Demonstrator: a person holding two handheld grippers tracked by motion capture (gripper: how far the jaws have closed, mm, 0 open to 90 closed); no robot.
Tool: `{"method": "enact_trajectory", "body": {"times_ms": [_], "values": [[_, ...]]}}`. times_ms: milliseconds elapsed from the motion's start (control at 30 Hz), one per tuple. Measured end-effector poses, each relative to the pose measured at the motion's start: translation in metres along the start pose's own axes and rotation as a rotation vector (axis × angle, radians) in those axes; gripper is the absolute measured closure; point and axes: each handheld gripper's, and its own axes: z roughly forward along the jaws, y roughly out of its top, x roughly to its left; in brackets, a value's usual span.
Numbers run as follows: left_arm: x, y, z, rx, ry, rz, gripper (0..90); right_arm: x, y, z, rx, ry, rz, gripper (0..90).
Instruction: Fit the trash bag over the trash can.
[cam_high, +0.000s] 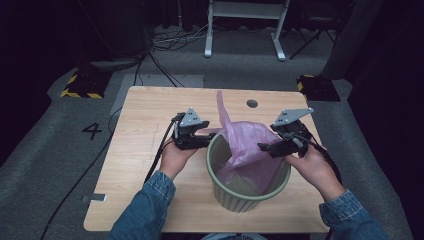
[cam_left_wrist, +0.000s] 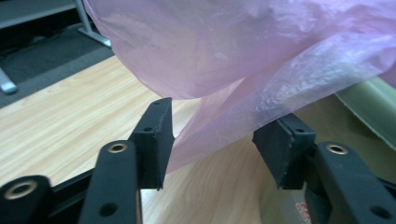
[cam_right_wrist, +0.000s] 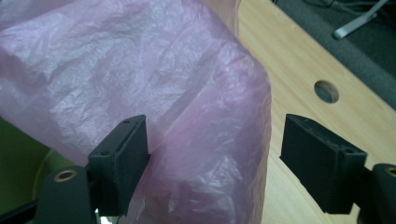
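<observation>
Both your grippers, left (cam_high: 200, 136) and right (cam_high: 272, 145), hold jaws open around the bag (cam_high: 247, 145), ready to spread it over the bin (cam_high: 240, 200) rim.

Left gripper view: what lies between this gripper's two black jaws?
A fold of the thin pink plastic bag hangs in the gap of the open left gripper, above the wooden table.

one pink bag (cam_high: 247, 145), one green bin (cam_high: 240, 197), two grippers
</observation>
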Motion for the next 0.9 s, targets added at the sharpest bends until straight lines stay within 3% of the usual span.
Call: {"method": "enact_trajectory", "body": {"times_ms": [100,233,333,400,567,700,733,767,900], "values": [[0.001,0.0,0.0,-0.003,-0.007,-0.011,55.0,-0.002,-0.003,0.004,0.023,0.048,0.008,23.3],[0.001,0.0,-0.001,-0.01,-0.012,-0.014,68.6,-0.004,-0.006,0.006,0.04,0.062,0.026,23.1],[0.003,0.001,-0.004,-0.054,-0.077,-0.063,82.9,-0.003,-0.006,0.006,0.051,0.063,0.025,23.1],[0.004,0.003,-0.008,-0.087,-0.101,-0.068,89.7,-0.001,-0.005,0.006,0.058,0.06,0.021,23.1],[0.0,0.007,-0.014,-0.097,-0.081,-0.032,89.9,-0.001,-0.005,0.004,0.05,0.059,0.018,22.6],[-0.005,0.011,-0.024,-0.139,-0.063,-0.013,89.9,0.0,-0.005,-0.002,0.016,0.056,0.013,22.1],[-0.009,0.015,-0.03,-0.161,-0.049,0.015,89.9,0.001,-0.003,-0.008,-0.003,0.055,0.013,21.8],[-0.009,0.015,-0.03,-0.161,-0.049,0.015,89.9,0.001,-0.003,-0.008,-0.003,0.055,0.013,21.8],[-0.022,0.024,-0.043,-0.198,-0.036,0.077,89.9,0.001,0.001,-0.022,-0.052,0.04,0.007,23.0]]}}
